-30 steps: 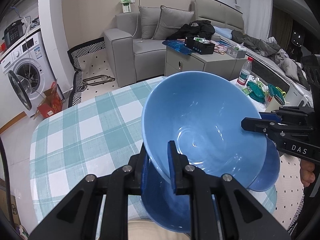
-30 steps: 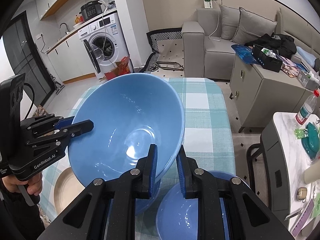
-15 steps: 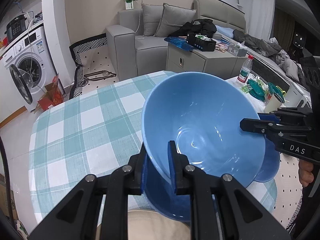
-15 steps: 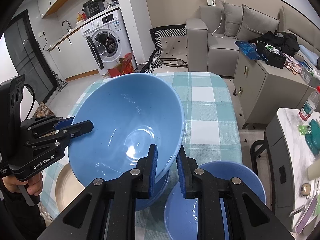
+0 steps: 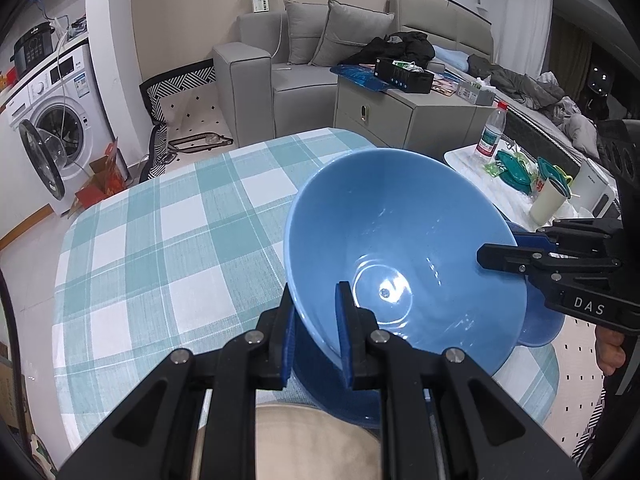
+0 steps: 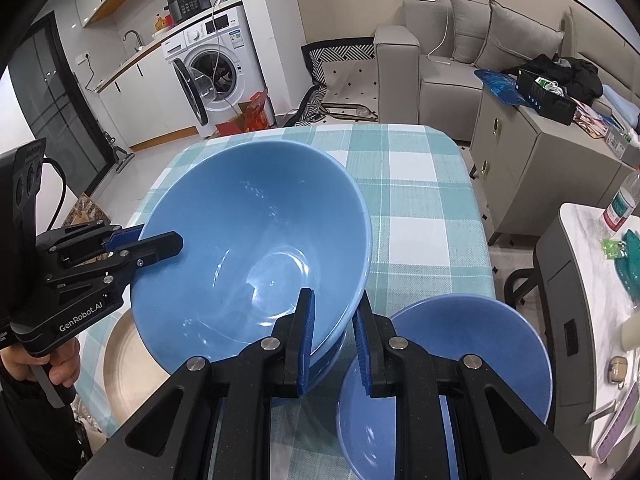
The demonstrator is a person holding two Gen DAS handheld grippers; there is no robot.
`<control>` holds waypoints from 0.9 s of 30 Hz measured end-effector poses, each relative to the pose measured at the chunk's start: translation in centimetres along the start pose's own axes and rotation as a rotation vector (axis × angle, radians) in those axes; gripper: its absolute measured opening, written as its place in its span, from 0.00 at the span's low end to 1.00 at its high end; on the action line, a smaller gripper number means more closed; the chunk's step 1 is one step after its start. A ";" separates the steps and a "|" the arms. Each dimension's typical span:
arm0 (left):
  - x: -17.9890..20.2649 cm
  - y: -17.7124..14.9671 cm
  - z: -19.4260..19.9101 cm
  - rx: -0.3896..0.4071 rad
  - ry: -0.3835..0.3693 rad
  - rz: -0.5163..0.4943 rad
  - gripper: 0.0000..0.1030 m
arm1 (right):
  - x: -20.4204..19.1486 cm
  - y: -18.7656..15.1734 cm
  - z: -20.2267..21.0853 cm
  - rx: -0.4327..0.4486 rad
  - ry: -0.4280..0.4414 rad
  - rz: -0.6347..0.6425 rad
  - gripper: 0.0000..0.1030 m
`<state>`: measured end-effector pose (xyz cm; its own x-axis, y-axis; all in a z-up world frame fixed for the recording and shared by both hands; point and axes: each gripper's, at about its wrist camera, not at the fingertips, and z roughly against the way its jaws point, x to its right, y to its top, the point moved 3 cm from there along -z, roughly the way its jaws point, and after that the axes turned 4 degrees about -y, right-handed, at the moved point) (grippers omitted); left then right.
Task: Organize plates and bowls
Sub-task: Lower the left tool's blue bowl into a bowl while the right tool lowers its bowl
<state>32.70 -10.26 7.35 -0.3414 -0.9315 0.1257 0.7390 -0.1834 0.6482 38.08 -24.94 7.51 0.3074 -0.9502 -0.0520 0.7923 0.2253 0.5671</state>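
Two grippers are sharing one load: the left gripper and the right gripper are each pinching the rim of the big light blue bowl on opposite sides, jaws narrowed down onto the thin wall, one finger inside and one outside. The bowl is hanging tilted over the near part of the checked table.

Step in hand, as I am reading it: stacking. A darker blue bowl is sitting directly beneath the held one, so the big bowl is probably being nested into it. I cannot tell whether the two are touching yet. A second darker blue bowl is resting on the table just beside, under the right gripper, and a beige plate is lying at the near table edge on the left gripper's side.

Next move is calling for levelling the bowl, centring it over the lower bowl, setting it down until it seats, then opening both sets of jaws together so it is not tipping.

Pose: both grippers are pointing steeply downward, facing each other across the bowl. A hand is wrapping the left gripper's handle; fingers are showing under the right one.
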 end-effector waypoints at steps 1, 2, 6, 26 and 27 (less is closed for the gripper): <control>0.0 -0.1 0.0 -0.001 -0.001 -0.001 0.16 | 0.0 -0.1 -0.1 -0.003 0.000 -0.001 0.19; 0.0 -0.1 0.0 -0.002 0.000 -0.001 0.16 | 0.1 -0.2 -0.2 -0.006 0.001 -0.001 0.19; 0.0 -0.2 0.0 -0.002 0.001 0.001 0.16 | 0.1 -0.2 -0.7 -0.017 0.002 0.008 0.19; -0.4 -2.5 -0.9 -0.048 0.003 0.005 0.16 | -0.6 -1.3 -2.2 -0.063 -0.011 0.037 0.19; -0.3 -2.6 -0.9 -0.051 0.003 0.006 0.16 | -0.6 -1.5 -2.3 -0.068 -0.014 0.039 0.19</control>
<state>31.47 -9.76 4.93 -0.3356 -0.9334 0.1272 0.7696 -0.1938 0.6084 37.94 -24.20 4.84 0.3315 -0.9432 -0.0194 0.8139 0.2755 0.5115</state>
